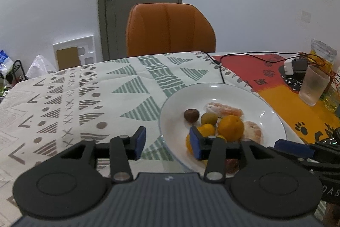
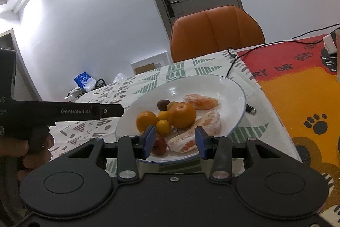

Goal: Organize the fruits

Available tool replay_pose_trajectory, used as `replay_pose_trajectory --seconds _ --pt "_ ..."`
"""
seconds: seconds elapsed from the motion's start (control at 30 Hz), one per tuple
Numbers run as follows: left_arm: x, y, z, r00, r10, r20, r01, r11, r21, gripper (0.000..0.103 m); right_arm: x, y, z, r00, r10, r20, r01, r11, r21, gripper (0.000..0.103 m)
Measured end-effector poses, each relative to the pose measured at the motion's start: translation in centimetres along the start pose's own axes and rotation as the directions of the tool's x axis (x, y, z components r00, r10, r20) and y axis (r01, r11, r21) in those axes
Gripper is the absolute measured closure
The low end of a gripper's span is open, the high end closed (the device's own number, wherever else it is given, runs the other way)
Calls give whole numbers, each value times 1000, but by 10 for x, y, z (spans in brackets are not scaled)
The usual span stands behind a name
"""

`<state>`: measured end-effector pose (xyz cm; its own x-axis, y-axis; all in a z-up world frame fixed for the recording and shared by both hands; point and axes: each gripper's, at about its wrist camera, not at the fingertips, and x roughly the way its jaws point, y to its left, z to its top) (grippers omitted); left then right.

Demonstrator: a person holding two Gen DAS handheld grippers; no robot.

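A white plate point(image 2: 229, 86) sits on the worktop point(image 1: 85, 99), which is covered by a patterned cloth, and it carries all the fruit. At the centre of the plate stands a large orange point(image 2: 182, 113). At its 9 o'clock lies a smaller orange point(image 2: 146, 120), with two little kumquats point(image 2: 163, 127) between them. A dark round fruit point(image 2: 162, 104) rests at the large orange's 11 o'clock. Peeled orange segments point(image 2: 200, 102) lie at its 2 o'clock, another peeled piece point(image 2: 209, 122) at 3 o'clock and a third point(image 2: 182, 143) at 5 o'clock near the plate's front rim. A reddish fruit point(image 2: 159, 145), partly hidden, is just beside that third piece.

The right tool point(image 2: 174, 142) hovers over the plate's front edge with its blue pads spread; the peeled piece shows between them, but they seem not to touch it. The left tool point(image 1: 167, 143) is also spread with nothing in it, one pad over the cloth and the other over the plate's near rim.

An orange chair point(image 1: 170, 29) stands at the worktop's 12 o'clock side, and a frosted glass point(image 1: 313, 86) at 3 o'clock.
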<state>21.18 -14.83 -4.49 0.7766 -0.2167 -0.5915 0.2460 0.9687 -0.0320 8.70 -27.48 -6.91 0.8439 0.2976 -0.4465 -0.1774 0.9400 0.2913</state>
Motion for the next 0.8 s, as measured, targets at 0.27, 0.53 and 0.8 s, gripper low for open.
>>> replay_pose_trajectory --seconds 0.27,0.53,0.8 --pt "-23 13 -6 998 53 22 -53 999 -2 30 -5 10 1 1000 13 12 -13 1000 -8 55" --pt "-47 33 -11 988 150 38 -149 988 -27 15 -10 27 2 999 31 24 -30 999 -26 41" --pt "-71 52 -18 983 180 41 -177 982 -64 11 -15 46 2 998 52 39 -50 997 -54 26"
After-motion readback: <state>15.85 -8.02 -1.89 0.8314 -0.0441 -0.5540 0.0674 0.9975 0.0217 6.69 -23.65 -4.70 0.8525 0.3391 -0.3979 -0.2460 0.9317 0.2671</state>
